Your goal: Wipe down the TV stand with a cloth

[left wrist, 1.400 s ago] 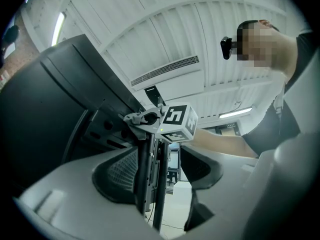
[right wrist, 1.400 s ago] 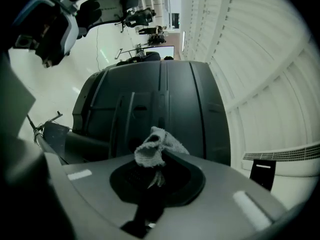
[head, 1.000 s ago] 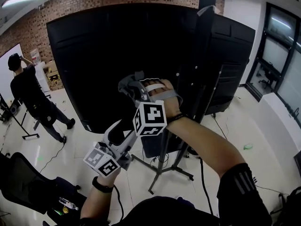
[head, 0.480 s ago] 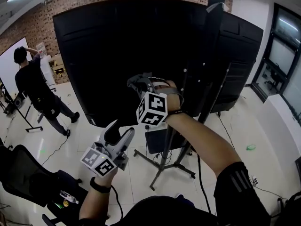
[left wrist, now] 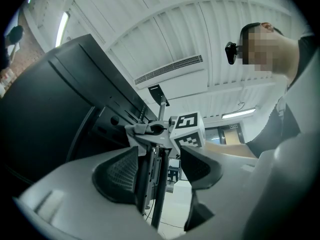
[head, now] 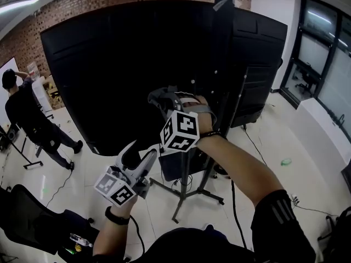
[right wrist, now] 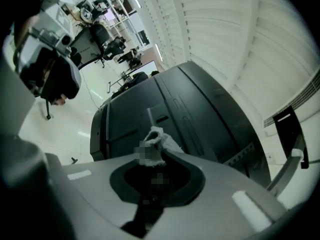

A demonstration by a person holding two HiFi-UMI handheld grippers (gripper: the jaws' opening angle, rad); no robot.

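The bystander (head: 24, 114) is stepping leftward over glossy white floor (head: 274, 141) by the brick wall (head: 82, 4). The right gripper (head: 158, 98) is pinching a fluffy cloth (right wrist: 161, 138) near the slim metal TV stand (head: 182, 201); the left gripper (head: 131, 156) is gaping, empty.

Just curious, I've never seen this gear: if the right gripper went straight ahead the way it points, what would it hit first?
Probably the big black TV casing, straight beyond the cloth pinched in the right gripper; how far off it is remains unclear.

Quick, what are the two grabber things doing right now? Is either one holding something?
Left gripper: open, gripping nothing.
Right gripper: closed, holding the white cloth.
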